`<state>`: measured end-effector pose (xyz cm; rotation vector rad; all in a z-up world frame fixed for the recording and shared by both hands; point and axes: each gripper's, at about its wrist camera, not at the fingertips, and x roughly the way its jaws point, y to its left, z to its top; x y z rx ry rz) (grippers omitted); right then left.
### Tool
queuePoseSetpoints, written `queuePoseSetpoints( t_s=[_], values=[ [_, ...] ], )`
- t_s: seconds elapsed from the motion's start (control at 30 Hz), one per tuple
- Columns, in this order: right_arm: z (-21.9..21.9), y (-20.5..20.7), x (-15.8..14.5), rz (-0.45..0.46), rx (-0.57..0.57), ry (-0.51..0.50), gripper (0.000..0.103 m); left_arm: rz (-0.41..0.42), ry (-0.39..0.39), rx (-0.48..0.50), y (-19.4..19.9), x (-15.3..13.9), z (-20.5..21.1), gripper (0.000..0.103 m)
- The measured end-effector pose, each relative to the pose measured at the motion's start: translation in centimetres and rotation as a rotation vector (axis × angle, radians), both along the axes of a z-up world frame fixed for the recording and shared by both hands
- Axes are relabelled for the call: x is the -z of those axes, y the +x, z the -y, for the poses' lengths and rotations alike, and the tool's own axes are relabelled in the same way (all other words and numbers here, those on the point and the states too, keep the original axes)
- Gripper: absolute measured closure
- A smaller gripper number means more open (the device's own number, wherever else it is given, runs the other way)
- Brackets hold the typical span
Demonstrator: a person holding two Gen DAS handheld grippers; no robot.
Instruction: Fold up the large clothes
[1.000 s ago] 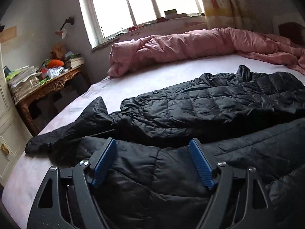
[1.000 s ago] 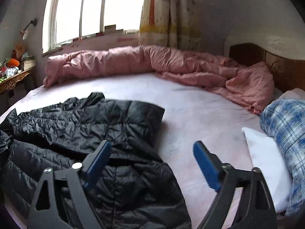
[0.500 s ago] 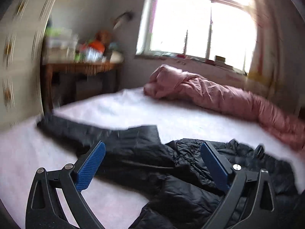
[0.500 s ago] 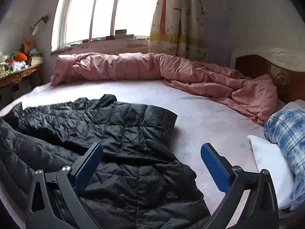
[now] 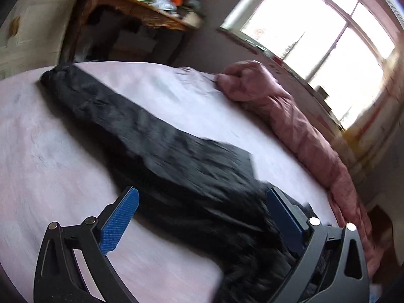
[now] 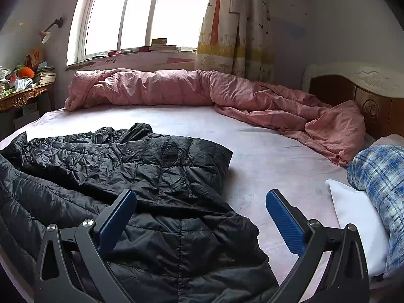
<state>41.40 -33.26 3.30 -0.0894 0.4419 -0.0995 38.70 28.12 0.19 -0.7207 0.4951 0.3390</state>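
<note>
A black quilted puffer jacket [image 6: 141, 176] lies spread and rumpled on the pale pink bed sheet [image 6: 265, 156]. In the left wrist view one long black sleeve [image 5: 121, 116] stretches away across the sheet toward the bed's far corner. My left gripper [image 5: 202, 202] is open and empty, tilted, above the base of that sleeve. My right gripper [image 6: 200, 202] is open and empty, above the jacket's near right hem. The left view is motion-blurred.
A rolled pink duvet [image 6: 176, 91] lies along the window side of the bed. A blue plaid pillow [image 6: 378, 176] and a white pillow [image 6: 353, 214] sit at the right by the wooden headboard [image 6: 366, 101]. A cluttered wooden side table [image 5: 141, 12] stands left of the bed.
My left gripper has swung left and tilted, from over the jacket body to over the outstretched sleeve. My right gripper has shifted only slightly. Both stayed open.
</note>
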Motion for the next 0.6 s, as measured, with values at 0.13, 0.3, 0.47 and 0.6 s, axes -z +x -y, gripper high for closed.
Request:
queuePoseSetpoints(
  t_s=[0.13,0.3,0.47,0.6],
  values=[
    [0.0,0.0,0.0,-0.001,-0.002,0.001,0.0,-0.053,-0.076,-0.077,0.6,2.4,-4.6,0.003],
    [0.4,0.0,-0.2,-0.015,-0.015,0.042,0.0,-0.102,-0.113,-0.116,2.0,5.3,-7.1,0.004],
    [0.9,-0.1,-0.2,-0.021,-0.018,0.091,0.0,-0.104,-0.035,-0.095,2.9,5.6,-6.8,0.055],
    [1.2,0.1,-0.1,-0.039,-0.017,0.119,0.0,-0.032,-0.095,-0.034,2.8,5.9,-7.1,0.1]
  ],
)
